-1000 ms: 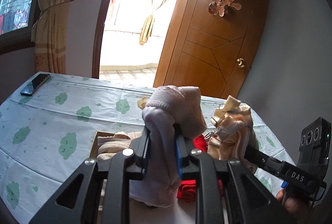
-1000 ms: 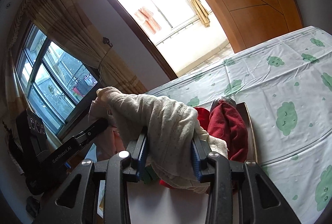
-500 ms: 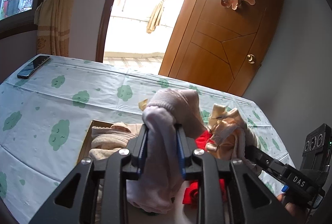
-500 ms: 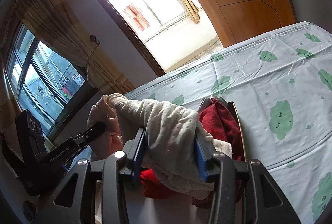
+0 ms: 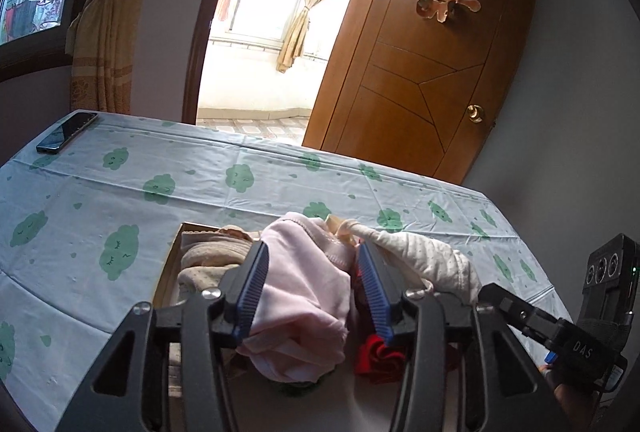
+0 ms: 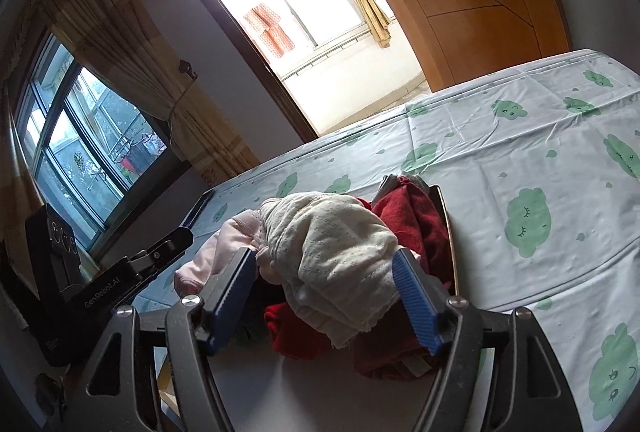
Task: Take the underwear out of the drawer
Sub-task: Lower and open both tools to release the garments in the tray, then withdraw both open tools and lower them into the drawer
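As both jaws have just been opening, the left claw point(image 5: 312, 296) loosely brackets pink underwear point(image 5: 300, 296), the right claw point(image 6: 328, 296) cream underwear point(image 6: 332, 256), over the drawer point(image 5: 170, 264).

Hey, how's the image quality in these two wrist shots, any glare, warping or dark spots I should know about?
Left wrist view: the balcony doorway is blown out to white, the wooden door bows from fisheye distortion, and the corners are vignetted black. Right wrist view: the same doorway glares, the tablecloth tilts and curves, while the cream underwear stays sharp and evenly lit.
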Available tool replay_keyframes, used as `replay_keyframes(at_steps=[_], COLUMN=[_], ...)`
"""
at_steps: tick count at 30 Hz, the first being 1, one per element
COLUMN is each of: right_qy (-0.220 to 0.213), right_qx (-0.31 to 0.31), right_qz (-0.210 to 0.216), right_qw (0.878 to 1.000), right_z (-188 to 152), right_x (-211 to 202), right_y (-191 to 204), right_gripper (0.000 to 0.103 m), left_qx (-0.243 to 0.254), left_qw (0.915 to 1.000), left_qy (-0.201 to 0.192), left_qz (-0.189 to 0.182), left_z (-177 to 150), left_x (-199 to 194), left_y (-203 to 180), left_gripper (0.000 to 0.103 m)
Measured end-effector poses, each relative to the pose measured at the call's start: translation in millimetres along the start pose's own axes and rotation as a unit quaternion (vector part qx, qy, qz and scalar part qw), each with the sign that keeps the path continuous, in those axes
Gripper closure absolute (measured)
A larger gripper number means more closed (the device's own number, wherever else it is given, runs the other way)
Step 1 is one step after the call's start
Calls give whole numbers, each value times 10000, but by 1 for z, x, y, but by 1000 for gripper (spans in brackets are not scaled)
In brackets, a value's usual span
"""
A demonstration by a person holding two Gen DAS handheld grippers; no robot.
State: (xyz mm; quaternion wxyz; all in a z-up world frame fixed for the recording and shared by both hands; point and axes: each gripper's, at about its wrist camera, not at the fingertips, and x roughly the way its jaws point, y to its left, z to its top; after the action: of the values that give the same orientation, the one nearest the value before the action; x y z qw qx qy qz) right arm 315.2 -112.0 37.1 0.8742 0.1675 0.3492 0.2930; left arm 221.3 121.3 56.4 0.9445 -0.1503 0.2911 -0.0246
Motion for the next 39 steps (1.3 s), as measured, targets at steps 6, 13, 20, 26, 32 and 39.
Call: replay_keyframes(at_steps=[6,13,20,26,32,39], right_qy=[67,271,528,734,1102,1414], right_qx=[-226,-656,-1076,-1477,-2100,-2746], right_qz=[110,369,669,634,307,-243], right_qw=[9997,9968,9905,9843,9710,9508], right_z=[-12,-43,-89,-130,-175,-212], right_x=[-19,-53,-91,-116,-130,-122], right_y=[3,12,17,13,7,1], right_gripper=[30,29,28,27,27,27], left_qx=[132,297,271,415,888,1375], left_qw=[9996,9983,9965,9955,9936,9895], left_qy=[-4,28,74,-35,-37,236], left_qz=[-251,-510,-788,-852,-703,-369], left_z=[-14,-37,-73,-106,-148,-192], left_x=[-16,-42,-75,-107,-134,-131], left_y=[-7,-8,1,5,5,2], left_gripper=[54,53,53,47,46,41])
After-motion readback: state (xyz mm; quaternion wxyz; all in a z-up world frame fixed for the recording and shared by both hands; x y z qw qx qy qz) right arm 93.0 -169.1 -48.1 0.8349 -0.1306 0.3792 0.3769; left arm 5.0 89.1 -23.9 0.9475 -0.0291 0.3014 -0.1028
